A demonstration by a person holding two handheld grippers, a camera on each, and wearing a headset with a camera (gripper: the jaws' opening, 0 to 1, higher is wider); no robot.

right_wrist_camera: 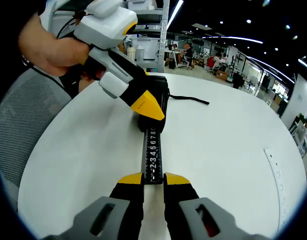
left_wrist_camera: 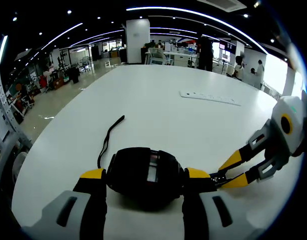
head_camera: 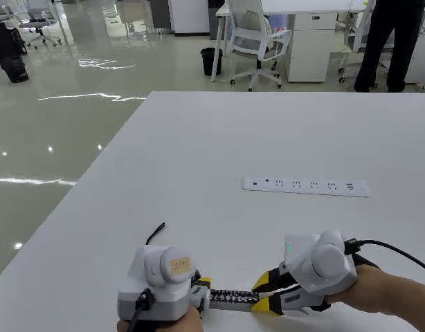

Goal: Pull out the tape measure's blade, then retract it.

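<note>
A black tape measure case [left_wrist_camera: 143,172] rests on the white table [head_camera: 268,138], clamped between the yellow-tipped jaws of my left gripper [left_wrist_camera: 143,175]. Its black blade [right_wrist_camera: 153,155] with white numbers runs out a short way toward my right gripper [right_wrist_camera: 153,178], which is shut on the blade's end. In the head view the left gripper [head_camera: 199,294] sits at the bottom left, the right gripper [head_camera: 264,296] at the bottom right, and the blade [head_camera: 233,297] spans the gap between them. The case's black wrist strap [left_wrist_camera: 109,136] trails across the table.
A white power strip [head_camera: 306,185] lies on the table beyond the grippers. The table's left edge drops to a shiny floor. Office chairs [head_camera: 257,38], desks and a standing person [head_camera: 385,41] are far behind.
</note>
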